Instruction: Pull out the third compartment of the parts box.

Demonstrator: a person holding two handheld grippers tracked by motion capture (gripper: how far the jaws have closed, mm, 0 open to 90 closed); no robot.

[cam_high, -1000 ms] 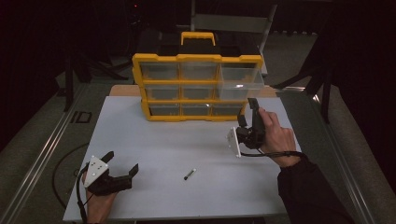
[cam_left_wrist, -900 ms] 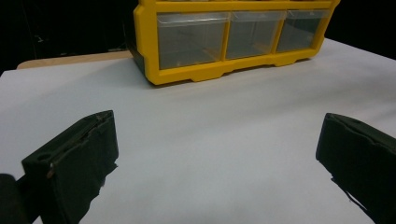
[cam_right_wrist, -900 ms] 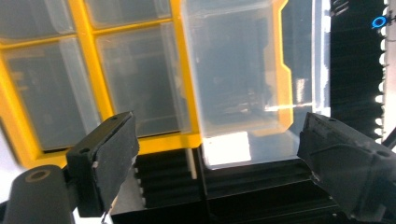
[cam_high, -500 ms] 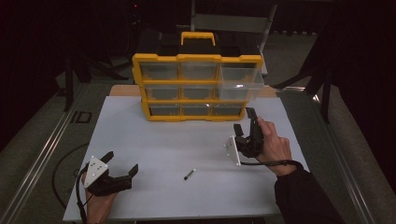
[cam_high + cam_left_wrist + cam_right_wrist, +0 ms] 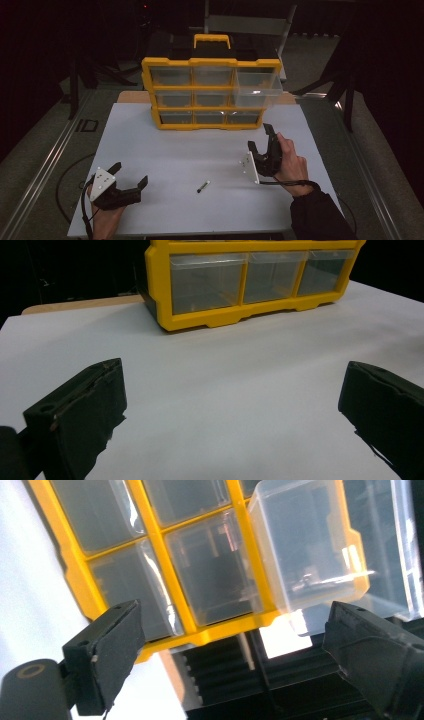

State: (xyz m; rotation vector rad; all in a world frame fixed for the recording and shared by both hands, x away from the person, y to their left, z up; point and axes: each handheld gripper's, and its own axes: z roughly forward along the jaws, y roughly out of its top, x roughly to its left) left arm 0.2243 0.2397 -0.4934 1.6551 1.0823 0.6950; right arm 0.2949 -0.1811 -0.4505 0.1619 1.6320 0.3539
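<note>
A yellow cabinet [image 5: 210, 117] of clear drawers stands at the back of the white table [image 5: 165, 150]; its top right drawer [image 5: 257, 82] is pulled out. A small dark screw [image 5: 202, 186] lies on the table near the front, between my grippers. My left gripper [image 5: 131, 173] rests open at the front left, jaws pointing right with nothing between them [image 5: 235, 390]. My right gripper [image 5: 259, 137] is open at the right, tipped on its side and aimed at the cabinet. In its rolled view [image 5: 230, 650] the pulled-out drawer [image 5: 310, 545] shows beyond the jaws.
The cabinet has a yellow carry handle [image 5: 212, 39] and a black top. Its bottom row of drawers [image 5: 207, 282] is closed. A bare wooden strip [image 5: 132, 96] shows behind the white table surface. Dark floor and stands surround the table.
My right gripper has drawn back from the cabinet toward the near edge and lowered, still open. The left gripper and the screw have stayed put.
</note>
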